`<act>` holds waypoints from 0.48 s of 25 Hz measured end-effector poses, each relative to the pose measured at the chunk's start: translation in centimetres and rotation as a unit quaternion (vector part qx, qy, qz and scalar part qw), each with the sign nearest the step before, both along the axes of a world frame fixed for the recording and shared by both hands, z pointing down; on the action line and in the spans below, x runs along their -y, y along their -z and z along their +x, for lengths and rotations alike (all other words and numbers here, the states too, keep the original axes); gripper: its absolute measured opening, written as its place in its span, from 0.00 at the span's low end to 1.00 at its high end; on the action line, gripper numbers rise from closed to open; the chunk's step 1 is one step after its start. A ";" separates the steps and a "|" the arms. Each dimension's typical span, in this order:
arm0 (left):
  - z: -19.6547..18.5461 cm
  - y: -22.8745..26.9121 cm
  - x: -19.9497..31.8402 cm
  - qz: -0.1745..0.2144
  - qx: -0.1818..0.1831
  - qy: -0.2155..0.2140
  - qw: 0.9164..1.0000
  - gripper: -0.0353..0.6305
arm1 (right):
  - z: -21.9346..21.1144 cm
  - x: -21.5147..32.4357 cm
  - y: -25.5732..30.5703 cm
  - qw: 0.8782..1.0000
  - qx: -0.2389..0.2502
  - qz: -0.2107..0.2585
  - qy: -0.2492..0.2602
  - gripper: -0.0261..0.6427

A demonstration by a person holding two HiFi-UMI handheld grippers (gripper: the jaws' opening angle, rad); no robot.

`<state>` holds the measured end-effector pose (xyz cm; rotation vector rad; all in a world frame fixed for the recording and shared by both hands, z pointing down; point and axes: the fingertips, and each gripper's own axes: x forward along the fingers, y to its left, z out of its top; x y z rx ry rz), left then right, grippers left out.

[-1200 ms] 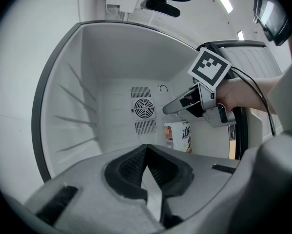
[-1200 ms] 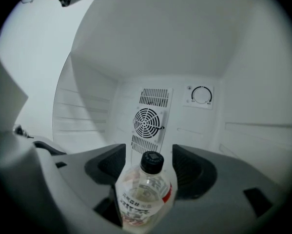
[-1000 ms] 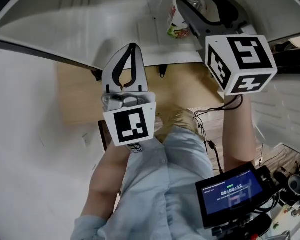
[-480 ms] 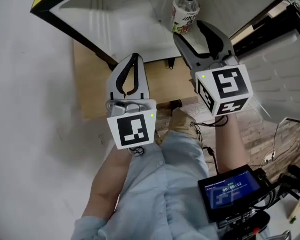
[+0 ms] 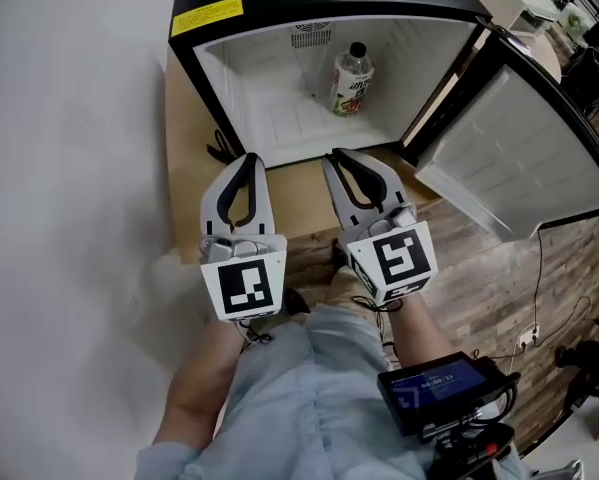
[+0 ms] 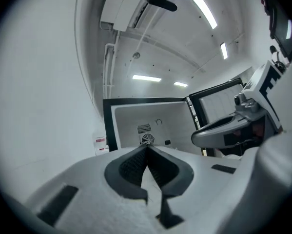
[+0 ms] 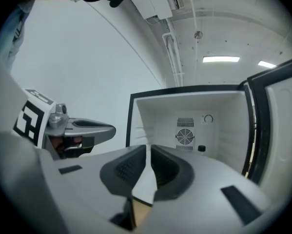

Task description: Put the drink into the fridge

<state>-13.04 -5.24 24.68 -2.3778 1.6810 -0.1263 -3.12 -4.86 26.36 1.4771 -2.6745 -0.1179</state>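
The drink, a clear bottle (image 5: 353, 78) with a black cap and a red and green label, stands upright inside the open white-lined fridge (image 5: 269, 108). Only its cap (image 7: 201, 149) shows in the right gripper view. Both grippers are held side by side in front of the fridge, outside it and apart from the bottle. My left gripper (image 5: 247, 160) (image 6: 146, 148) is shut and empty. The jaws of my right gripper (image 5: 341, 158) (image 7: 148, 148) have just been closing and now stand almost together, with nothing between them.
The fridge door (image 5: 519, 158) hangs open to the right. The fridge sits on a wooden board (image 5: 309, 203) against a white wall (image 5: 69, 168). Plank flooring (image 5: 479, 268) with cables lies at right. A small screen (image 5: 439, 388) hangs at the person's waist.
Both grippers have drawn back out of the fridge toward the person. The right gripper's wide jaws left the bottle standing inside and came together.
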 end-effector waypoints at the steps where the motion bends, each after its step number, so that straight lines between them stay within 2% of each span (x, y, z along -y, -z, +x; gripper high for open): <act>1: -0.2 0.3 -0.5 0.001 0.001 0.001 1.000 0.06 | -0.1 -0.6 0.5 1.000 0.000 0.006 -0.005 0.08; 4: -0.5 0.9 -1.7 0.005 -0.005 0.005 1.000 0.06 | 0.2 -1.8 1.5 1.000 0.001 0.018 -0.016 0.05; 12: 0.4 2.0 -4.1 0.006 -0.011 0.024 1.000 0.07 | 2.0 -4.3 3.0 0.999 -0.003 0.040 -0.017 0.05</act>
